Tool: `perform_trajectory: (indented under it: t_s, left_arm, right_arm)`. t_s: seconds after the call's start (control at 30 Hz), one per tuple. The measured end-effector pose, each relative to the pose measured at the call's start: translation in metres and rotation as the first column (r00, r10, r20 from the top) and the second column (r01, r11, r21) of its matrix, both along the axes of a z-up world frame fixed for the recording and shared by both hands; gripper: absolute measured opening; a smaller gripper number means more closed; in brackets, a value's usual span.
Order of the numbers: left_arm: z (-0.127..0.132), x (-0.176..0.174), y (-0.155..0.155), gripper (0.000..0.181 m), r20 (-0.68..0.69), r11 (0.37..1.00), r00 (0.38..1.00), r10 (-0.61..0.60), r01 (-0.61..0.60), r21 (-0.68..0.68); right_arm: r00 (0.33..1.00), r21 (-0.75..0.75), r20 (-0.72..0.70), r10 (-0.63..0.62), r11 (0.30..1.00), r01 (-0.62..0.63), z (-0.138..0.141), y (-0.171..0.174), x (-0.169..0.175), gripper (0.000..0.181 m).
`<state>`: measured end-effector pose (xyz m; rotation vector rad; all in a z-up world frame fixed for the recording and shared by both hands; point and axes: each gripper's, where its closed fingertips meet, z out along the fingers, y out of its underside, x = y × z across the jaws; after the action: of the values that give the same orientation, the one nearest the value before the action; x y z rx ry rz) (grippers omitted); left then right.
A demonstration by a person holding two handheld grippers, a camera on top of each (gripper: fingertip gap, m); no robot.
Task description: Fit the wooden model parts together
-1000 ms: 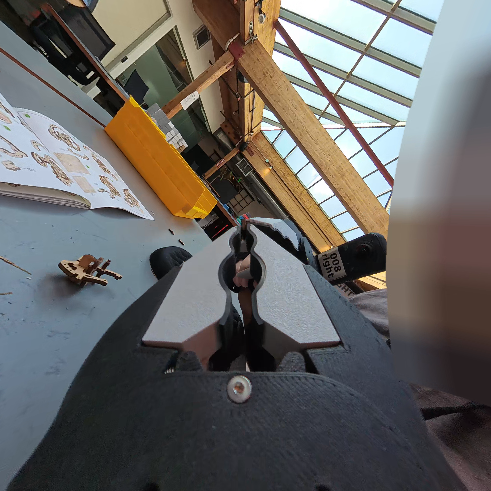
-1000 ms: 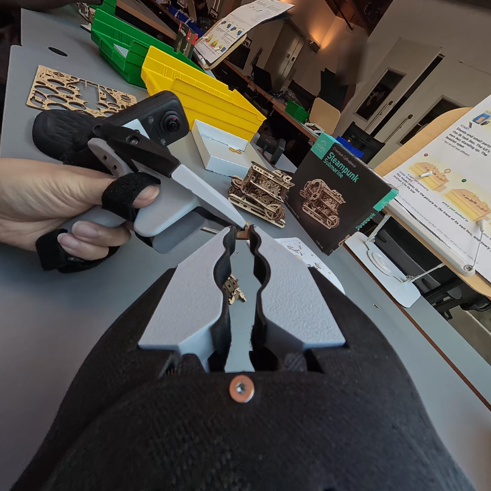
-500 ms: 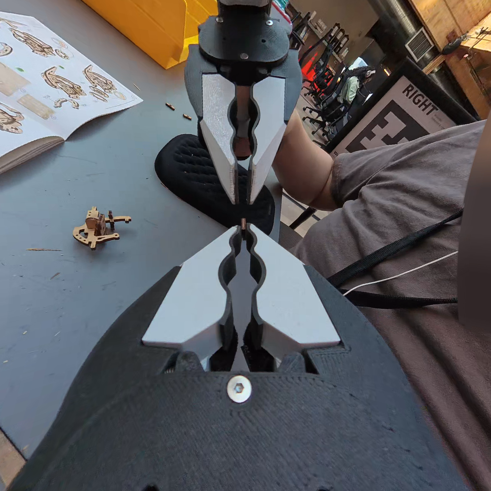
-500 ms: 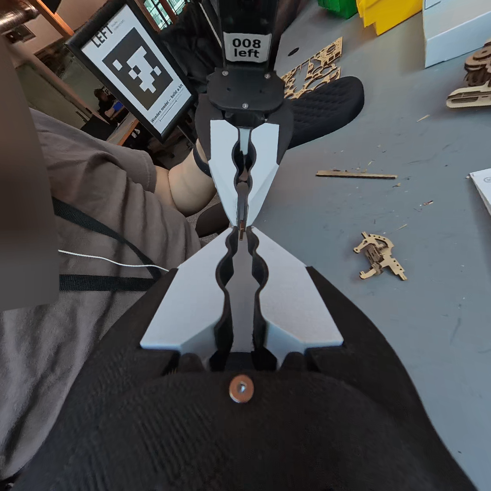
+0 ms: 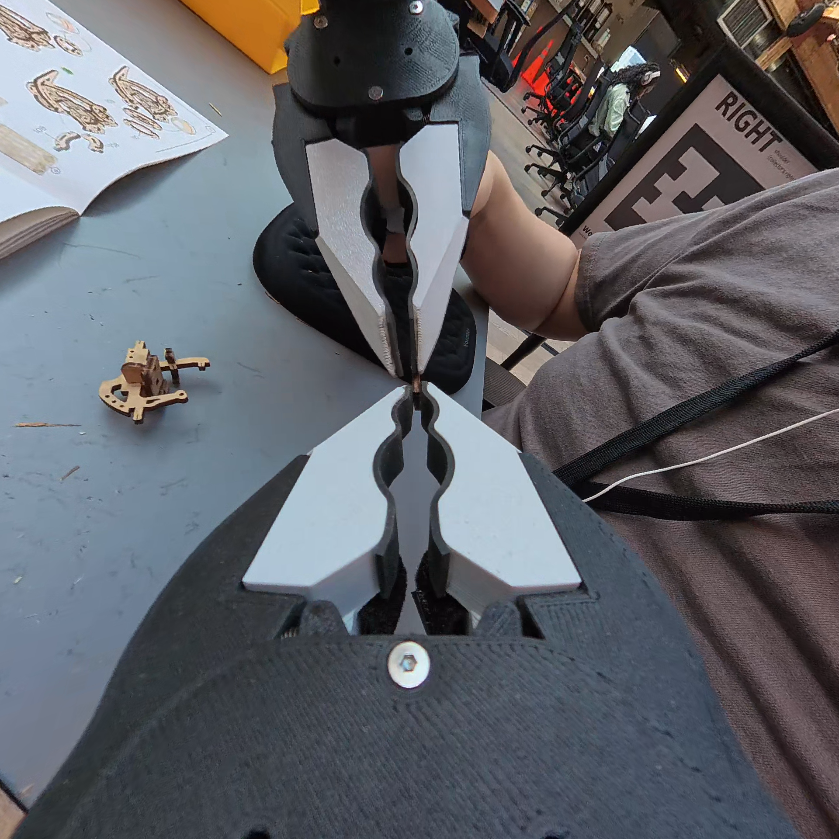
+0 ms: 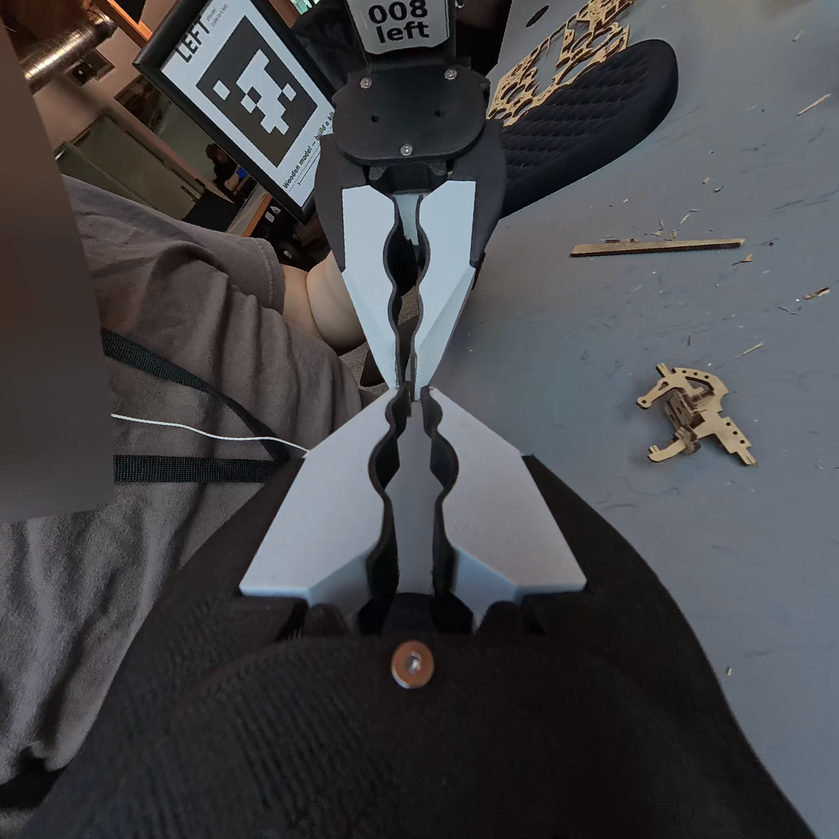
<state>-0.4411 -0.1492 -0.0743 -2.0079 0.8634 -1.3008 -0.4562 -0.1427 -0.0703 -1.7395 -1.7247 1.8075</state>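
My left gripper (image 5: 414, 391) and my right gripper (image 6: 410, 394) point at each other, tip to tip, above the table's near edge. Each is shut on a tiny brown wooden piece (image 5: 415, 389) pinched at its tips, also seen in the right wrist view (image 6: 412, 394). The pieces meet between the tips; I cannot tell whether they are joined. The right gripper (image 5: 405, 373) comes in from above in the left wrist view, and the left gripper (image 6: 405, 382) does so in the right wrist view. A small wooden sub-assembly (image 5: 145, 386) (image 6: 694, 417) lies loose on the grey table.
An open instruction booklet (image 5: 68, 127) and a yellow bin (image 5: 254, 32) lie on the far side. A black padded rest (image 5: 318, 290) (image 6: 581, 122), a wooden strip (image 6: 658, 247) and a laser-cut sheet (image 6: 567, 59) are on the table. A person's grey-shirted torso (image 5: 681, 408) is close. Less than 4 cm separates the two grippers' tips.
Both grippers have swung round from facing out over the table to facing each other. In the last half second the tips have closed the small gap and now meet.
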Motion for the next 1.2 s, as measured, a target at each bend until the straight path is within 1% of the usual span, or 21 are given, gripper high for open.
perform_trajectory:
  t_s: [0.03, 0.2, 0.37, 0.47, 0.57, 0.63, 0.7, 0.73, 0.87, 1.07, 1.2]
  left_arm:
    - [-0.001, 0.0, 0.0, 0.0, -0.002, 1.0, 1.0, -0.003, 0.003, -0.002]
    - [-0.003, 0.002, 0.0, 0.0, 0.0, 1.0, 1.0, -0.013, 0.013, -0.009]
    - [-0.001, -0.001, 0.004, 0.0, 0.024, 1.0, 1.0, 0.003, -0.002, -0.021]
    - [-0.003, -0.003, 0.006, 0.0, 0.022, 1.0, 1.0, 0.008, -0.008, -0.025]
    - [-0.004, -0.001, 0.005, 0.001, 0.018, 1.0, 1.0, 0.003, -0.002, -0.027]
    - [-0.005, 0.0, 0.005, 0.0, 0.013, 1.0, 1.0, -0.003, 0.004, -0.028]
    - [-0.006, 0.001, 0.005, 0.0, 0.008, 1.0, 1.0, -0.008, 0.008, -0.029]
    - [-0.008, 0.002, 0.005, 0.0, -0.001, 0.999, 1.0, -0.012, 0.012, -0.033]
    - [-0.008, 0.004, 0.004, 0.0, 0.022, 0.999, 0.999, -0.024, 0.024, -0.041]
    - [-0.004, 0.005, 0.011, 0.001, 0.063, 0.999, 0.998, -0.003, 0.006, -0.047]
    - [0.0, 0.004, 0.014, 0.009, 0.101, 0.998, 0.995, 0.013, -0.008, -0.054]
  right_arm:
    - [1.0, -0.011, -0.002, 0.012, 1.0, -0.012, 0.001, -0.002, 0.001, 0.0]
    - [1.0, -0.023, -0.006, 0.029, 0.999, -0.029, -0.001, -0.003, 0.003, 0.0]
    - [1.0, -0.021, -0.011, 0.009, 1.0, -0.009, -0.003, 0.003, 0.003, 0.0]
    - [0.999, -0.048, -0.031, -0.015, 0.999, 0.014, 0.001, 0.007, 0.002, 0.0]
    - [1.0, -0.059, -0.023, -0.007, 0.998, 0.006, -0.001, 0.006, 0.002, 0.009]
    - [1.0, -0.063, -0.015, 0.009, 0.998, -0.01, -0.003, 0.002, 0.001, 0.01]
    - [1.0, -0.057, -0.002, 0.021, 0.998, -0.021, -0.006, -0.001, 0.001, 0.007]
    - [1.0, -0.048, 0.005, 0.024, 0.999, -0.024, -0.008, -0.001, 0.001, 0.001]
    - [0.999, -0.048, 0.005, 0.036, 0.998, -0.036, -0.007, -0.002, 0.004, 0.001]
    - [1.0, -0.028, -0.023, -0.01, 1.0, 0.009, -0.004, 0.004, 0.005, 0.0]
    - [0.998, -0.033, -0.035, -0.046, 0.998, 0.045, -0.003, 0.011, 0.004, 0.0]
